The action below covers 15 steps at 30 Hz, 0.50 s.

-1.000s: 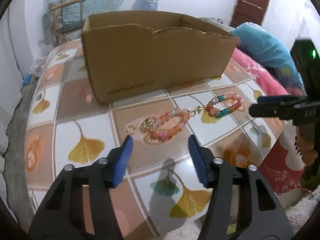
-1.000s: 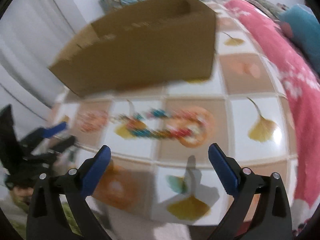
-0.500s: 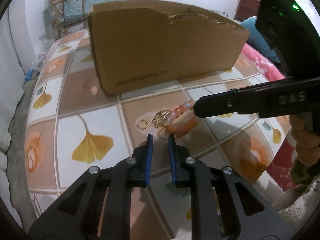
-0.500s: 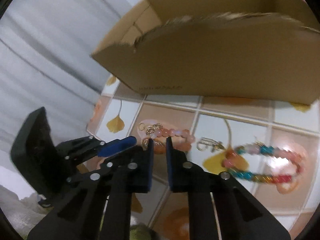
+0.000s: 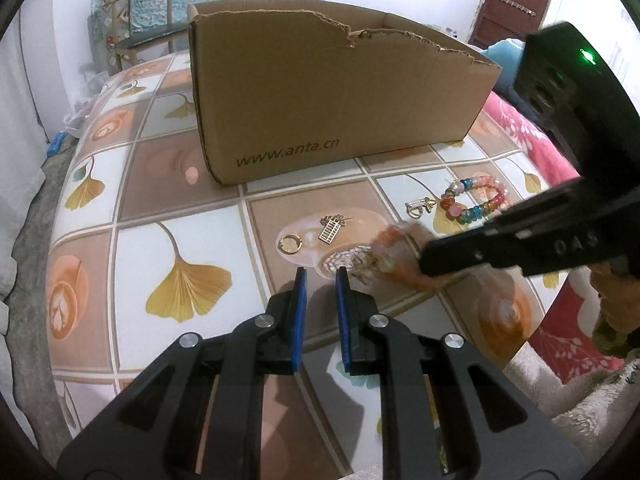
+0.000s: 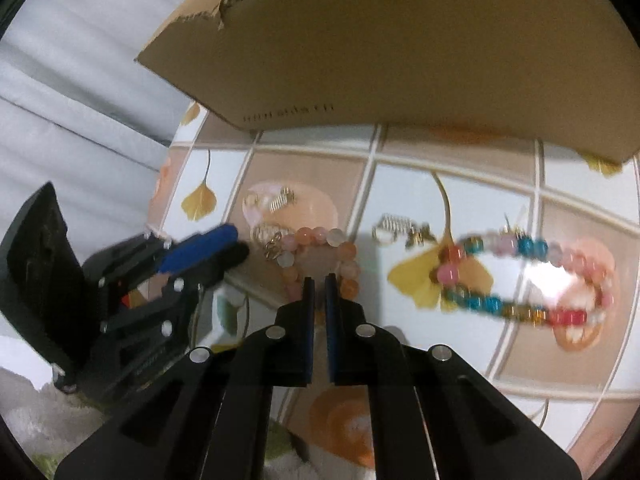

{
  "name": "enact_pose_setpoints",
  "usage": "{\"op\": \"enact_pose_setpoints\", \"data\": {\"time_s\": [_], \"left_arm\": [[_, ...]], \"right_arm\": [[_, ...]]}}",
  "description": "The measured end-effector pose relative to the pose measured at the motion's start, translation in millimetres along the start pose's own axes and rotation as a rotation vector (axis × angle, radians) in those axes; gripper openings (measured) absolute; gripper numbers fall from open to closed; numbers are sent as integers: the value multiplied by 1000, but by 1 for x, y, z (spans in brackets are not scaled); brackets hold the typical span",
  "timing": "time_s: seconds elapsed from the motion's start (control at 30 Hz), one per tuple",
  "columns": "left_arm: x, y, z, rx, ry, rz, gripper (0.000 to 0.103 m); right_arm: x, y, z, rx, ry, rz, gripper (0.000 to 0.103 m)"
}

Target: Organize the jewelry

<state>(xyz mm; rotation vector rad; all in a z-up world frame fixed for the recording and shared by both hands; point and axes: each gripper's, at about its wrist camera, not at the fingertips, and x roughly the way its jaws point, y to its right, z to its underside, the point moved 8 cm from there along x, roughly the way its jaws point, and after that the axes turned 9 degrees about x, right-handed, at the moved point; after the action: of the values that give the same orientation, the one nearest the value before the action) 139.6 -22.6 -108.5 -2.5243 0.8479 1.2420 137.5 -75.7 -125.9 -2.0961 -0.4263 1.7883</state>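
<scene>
Closing its jaws on the near side of a peach-and-white bead bracelet [image 6: 320,258], the right gripper [image 6: 319,280] is pinching the strand against a ginkgo-patterned tablecloth [image 5: 188,280]; its blue pads are standing almost together, and the bead caught between them is hidden behind the tips. The left gripper [image 5: 319,274] is hovering just beside the bracelet with its jaws drawn nearly together and nothing between them. A multicoloured bead bracelet [image 5: 476,200], a gold ring [image 5: 291,244], a gold charm [image 5: 331,229] and a silver clasp [image 5: 418,204] are lying loose on the cloth, in front of an open cardboard box [image 5: 332,108]. Doing this step well probably means lifting slowly and straight up, so the elastic loop is hanging free before it travels over the torn box wall. The small gold pieces are lying close enough to snag, so the left gripper should be keeping clear.
</scene>
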Motion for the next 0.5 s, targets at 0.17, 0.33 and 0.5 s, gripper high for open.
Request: {"op": "enact_pose_setpoints", "data": {"time_s": [0.17, 0.33, 0.5], "left_arm": [[0, 1, 0, 0, 5, 17, 14], [-6, 25, -1, 43, 20, 152, 14], [1, 44, 1, 178, -17, 136, 30]], "right_arm": [[-8, 11, 9, 34, 1, -1, 6], [-15, 18, 13, 44, 8, -6, 5], [-17, 19, 15, 33, 9, -9, 5]]}}
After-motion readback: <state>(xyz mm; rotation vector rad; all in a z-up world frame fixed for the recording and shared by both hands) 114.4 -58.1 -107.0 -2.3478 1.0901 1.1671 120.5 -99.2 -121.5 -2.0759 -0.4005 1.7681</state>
